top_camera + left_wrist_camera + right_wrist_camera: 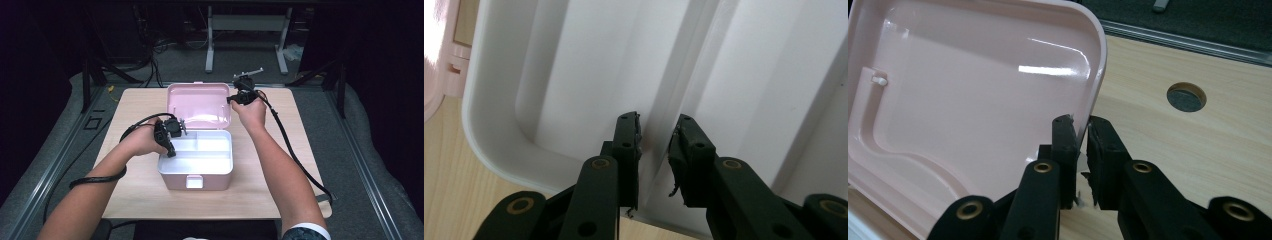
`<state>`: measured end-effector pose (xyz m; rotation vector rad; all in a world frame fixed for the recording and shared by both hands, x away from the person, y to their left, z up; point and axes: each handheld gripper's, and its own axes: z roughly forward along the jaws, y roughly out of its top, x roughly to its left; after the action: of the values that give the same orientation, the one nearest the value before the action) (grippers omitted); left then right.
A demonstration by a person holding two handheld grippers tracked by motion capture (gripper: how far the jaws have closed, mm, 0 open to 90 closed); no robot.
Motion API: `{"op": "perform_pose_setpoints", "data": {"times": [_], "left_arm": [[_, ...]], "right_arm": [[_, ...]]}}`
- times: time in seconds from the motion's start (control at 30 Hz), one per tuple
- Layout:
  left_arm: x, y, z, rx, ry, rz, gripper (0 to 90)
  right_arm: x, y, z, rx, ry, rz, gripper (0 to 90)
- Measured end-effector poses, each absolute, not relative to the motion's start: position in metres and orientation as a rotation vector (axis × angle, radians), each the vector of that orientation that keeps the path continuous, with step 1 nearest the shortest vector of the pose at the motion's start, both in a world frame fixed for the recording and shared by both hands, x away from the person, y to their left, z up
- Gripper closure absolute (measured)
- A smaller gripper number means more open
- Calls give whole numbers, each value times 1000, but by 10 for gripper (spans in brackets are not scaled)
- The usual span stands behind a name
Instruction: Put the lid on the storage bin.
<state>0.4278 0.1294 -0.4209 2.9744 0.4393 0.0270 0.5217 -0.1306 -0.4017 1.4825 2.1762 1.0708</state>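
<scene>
While right tongs (1080,131) clamp the pink lid's (200,102) 3 o'clock edge, keeping it upright, access stays free. Left tongs (658,131) straddle the white tray's (220,162) divider rib (684,75), apparently gripping it for lifting.

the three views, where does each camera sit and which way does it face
High view: above the person's side, looking forward and down on the wooden table; both forearms, left gripper and right gripper show.
Left gripper view: rides that gripper, looking into the white tray; its jaws straddle a tray divider.
Right gripper view: rides that gripper, jaws clamped on the pink lid edge.
Shared: the lid appears in high and right gripper views.
</scene>
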Motion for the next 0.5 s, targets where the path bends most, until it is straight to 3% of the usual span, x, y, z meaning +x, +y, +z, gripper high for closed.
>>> {"op": "perform_pose_setpoints", "data": {"times": [0.4,0.5], "left_arm": [[433,141,-402,2906,482,5,663],[438,148,-386,2890,532,104,671]], "right_arm": [[521,-132,-401,1480,2178,1073,828],[521,-132,-400,1481,2178,1071,828]]}}
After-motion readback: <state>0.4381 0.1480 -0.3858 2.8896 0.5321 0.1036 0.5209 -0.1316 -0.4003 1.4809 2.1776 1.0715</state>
